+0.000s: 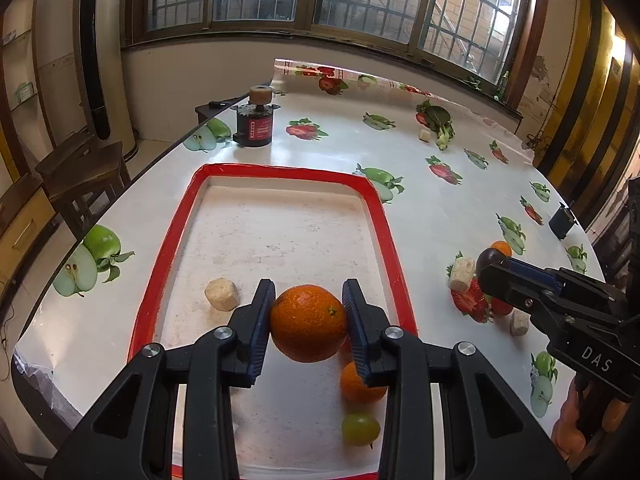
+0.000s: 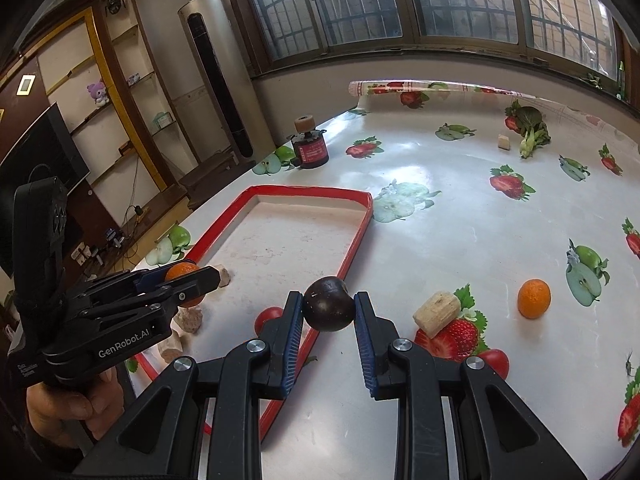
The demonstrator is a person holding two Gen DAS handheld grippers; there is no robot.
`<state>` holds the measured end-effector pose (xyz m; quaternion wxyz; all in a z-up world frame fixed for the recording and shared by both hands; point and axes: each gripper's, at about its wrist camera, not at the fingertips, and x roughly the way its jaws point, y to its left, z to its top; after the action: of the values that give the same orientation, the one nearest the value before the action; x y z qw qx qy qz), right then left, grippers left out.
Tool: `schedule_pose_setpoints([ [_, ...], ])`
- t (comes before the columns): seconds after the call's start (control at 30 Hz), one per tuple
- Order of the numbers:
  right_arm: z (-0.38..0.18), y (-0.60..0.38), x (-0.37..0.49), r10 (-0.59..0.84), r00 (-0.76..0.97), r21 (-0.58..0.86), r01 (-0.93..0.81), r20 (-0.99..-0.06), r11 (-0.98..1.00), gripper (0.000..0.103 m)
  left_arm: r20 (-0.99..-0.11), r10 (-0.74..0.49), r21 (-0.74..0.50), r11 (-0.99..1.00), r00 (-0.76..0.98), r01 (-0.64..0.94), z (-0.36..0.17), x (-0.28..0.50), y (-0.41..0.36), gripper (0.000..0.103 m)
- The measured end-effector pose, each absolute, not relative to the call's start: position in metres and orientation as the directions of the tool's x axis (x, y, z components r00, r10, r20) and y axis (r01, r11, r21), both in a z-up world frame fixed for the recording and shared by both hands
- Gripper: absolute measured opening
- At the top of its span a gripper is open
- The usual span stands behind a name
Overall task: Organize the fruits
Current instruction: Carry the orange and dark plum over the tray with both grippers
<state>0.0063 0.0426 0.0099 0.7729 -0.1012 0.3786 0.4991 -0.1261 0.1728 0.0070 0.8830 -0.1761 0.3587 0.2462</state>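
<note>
Three oranges (image 1: pixel 308 322), one plum (image 2: pixel 329 304).

A second, smaller orange fruit (image 1: pixel 362 388) is partly covered by a finger of the left hand-held gripper (image 1: pixel 308 320). The red-rimmed white tray (image 1: pixel 168 240) is cut off by the lower picture edge. The red label print on the black cylindrical device (image 1: pixel 254 128) is too small to be read.
</note>
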Motion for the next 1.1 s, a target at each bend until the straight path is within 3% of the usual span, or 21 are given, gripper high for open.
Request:
schedule_pose_setpoints([
  [0.37,0.003,0.087,0.005,0.699,0.173,0.225,-0.870,-0.694,0.439,0.026,-0.732,0.334,-0.135,0.783,0.594,-0.607,0.006,-0.121,0.217,0.033],
  [1.1,-0.058,0.163,0.000,0.578,0.092,0.164,-0.912,-0.811,0.375,0.027,-0.847,0.277,-0.107,0.748,0.455,-0.655,-0.046,-0.084,0.267,0.033],
])
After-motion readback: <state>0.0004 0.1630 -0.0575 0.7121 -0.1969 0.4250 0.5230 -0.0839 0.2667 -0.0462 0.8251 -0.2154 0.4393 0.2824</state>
